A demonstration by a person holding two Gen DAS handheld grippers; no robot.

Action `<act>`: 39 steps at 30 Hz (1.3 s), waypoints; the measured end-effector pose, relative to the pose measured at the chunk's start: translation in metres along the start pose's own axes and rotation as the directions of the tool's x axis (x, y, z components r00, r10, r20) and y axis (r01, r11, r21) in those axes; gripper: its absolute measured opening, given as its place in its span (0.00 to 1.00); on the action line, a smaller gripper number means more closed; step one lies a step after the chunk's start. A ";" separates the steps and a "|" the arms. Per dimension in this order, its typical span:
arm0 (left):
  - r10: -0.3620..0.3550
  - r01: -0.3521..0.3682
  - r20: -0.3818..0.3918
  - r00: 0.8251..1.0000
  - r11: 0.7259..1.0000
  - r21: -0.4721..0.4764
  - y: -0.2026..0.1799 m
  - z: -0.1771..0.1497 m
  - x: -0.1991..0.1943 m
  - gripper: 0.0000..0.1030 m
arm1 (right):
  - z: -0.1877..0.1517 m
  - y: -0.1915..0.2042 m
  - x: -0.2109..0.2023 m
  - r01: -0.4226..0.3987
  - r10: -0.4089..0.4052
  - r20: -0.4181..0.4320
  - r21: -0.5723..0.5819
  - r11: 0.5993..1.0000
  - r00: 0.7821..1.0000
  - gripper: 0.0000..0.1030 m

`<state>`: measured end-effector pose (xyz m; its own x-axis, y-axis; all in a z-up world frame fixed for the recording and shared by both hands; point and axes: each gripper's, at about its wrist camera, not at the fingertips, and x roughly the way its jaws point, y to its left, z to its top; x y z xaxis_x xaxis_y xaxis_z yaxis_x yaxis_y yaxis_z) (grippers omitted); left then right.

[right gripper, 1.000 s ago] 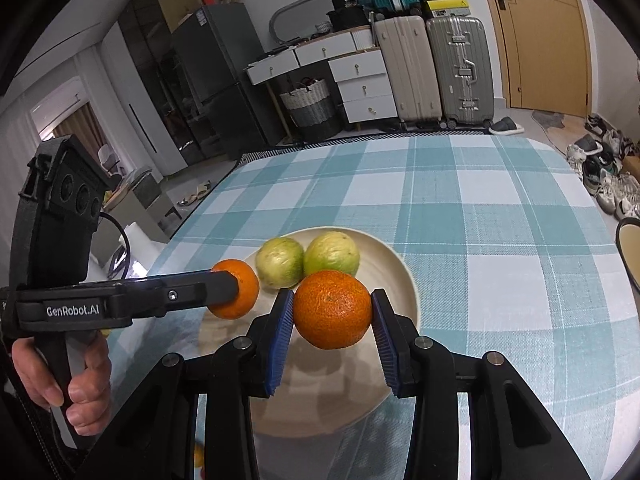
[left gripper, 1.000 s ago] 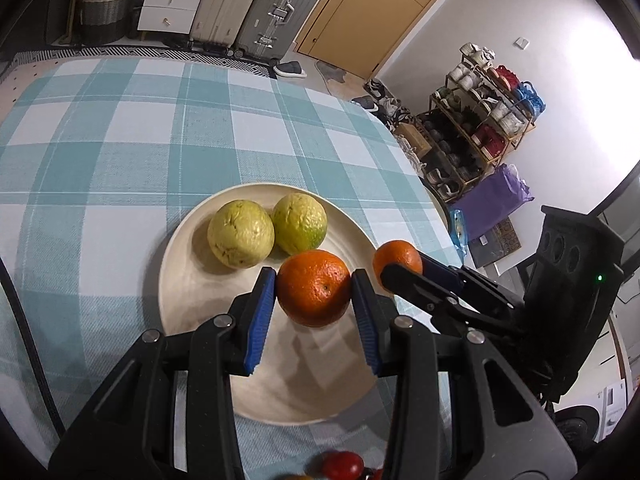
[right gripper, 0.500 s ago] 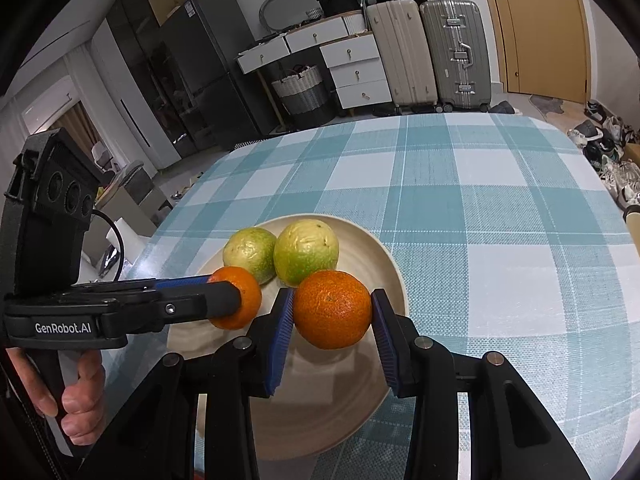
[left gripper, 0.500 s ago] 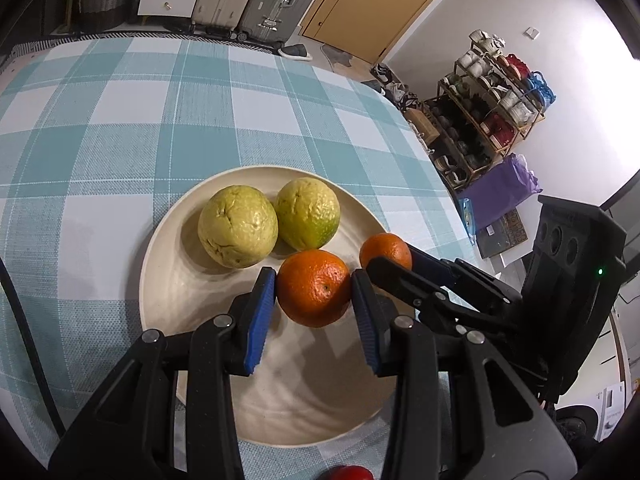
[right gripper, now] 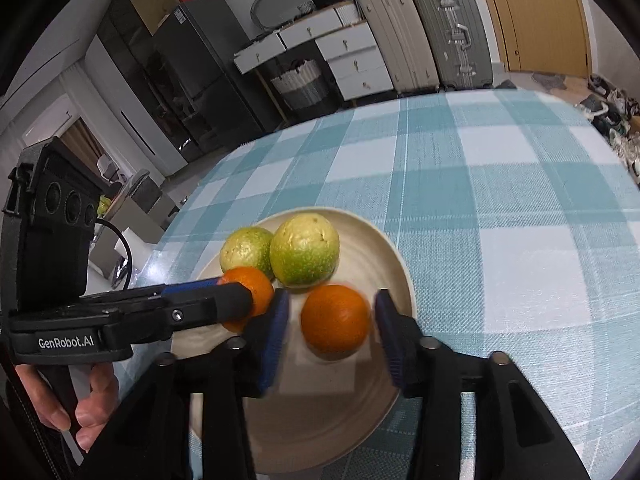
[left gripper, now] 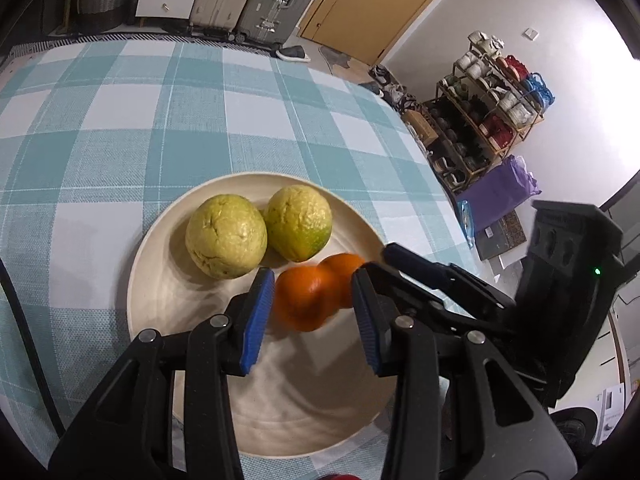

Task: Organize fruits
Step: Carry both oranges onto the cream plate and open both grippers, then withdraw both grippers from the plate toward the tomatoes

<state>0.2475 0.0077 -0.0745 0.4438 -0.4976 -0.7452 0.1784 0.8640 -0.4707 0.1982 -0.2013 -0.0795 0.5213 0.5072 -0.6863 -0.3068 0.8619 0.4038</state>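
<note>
Both tongs have just spread: the right tongs [right gripper: 328, 336] now stand released, their blue pads clear of the round orange fruit [right gripper: 335, 318], which rests low on the cream round plate [right gripper: 394, 256] on the checked worktop [right gripper: 500, 184]. The left tongs [left gripper: 308, 312] also gape around their own orange [left gripper: 304, 302], lower centre of the frame, beside two green-yellow guavas [left gripper: 226, 236]; both oranges appear delivered

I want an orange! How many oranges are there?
2. One orange sits on the plate between the right gripper's open fingers. The other orange lies next to it, between the left gripper's fingers. More may be hidden.
</note>
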 end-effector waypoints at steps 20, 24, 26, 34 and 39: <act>0.106 -0.115 0.118 0.987 0.990 0.076 -0.030 -0.030 -0.076 0.39 | -0.018 0.029 -0.086 0.074 -0.061 0.173 -0.072 0.995 0.983 0.83; 0.139 -0.155 0.156 0.978 0.984 0.093 -0.037 -0.042 -0.096 0.39 | -0.026 0.038 -0.100 0.090 -0.071 0.195 -0.087 0.992 0.978 0.85; 0.153 -0.172 0.173 0.973 0.980 0.101 -0.041 -0.049 -0.105 0.39 | -0.030 0.042 -0.104 0.097 -0.077 0.199 -0.094 0.991 0.977 0.85; 0.200 -0.229 0.207 0.958 0.965 0.127 -0.051 -0.080 -0.124 0.39 | -0.046 0.057 -0.123 0.099 -0.071 0.228 -0.115 0.988 0.971 0.85; 0.214 -0.247 0.228 0.950 0.961 0.126 -0.056 -0.100 -0.134 0.48 | -0.058 0.066 -0.133 0.105 -0.071 0.251 -0.126 0.987 0.966 0.95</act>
<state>0.0898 0.0187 0.0042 0.6600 -0.2704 -0.7009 0.1728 0.9626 -0.2086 0.0627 -0.2120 0.0036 0.7246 0.4287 -0.5396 -0.3481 0.9034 0.2503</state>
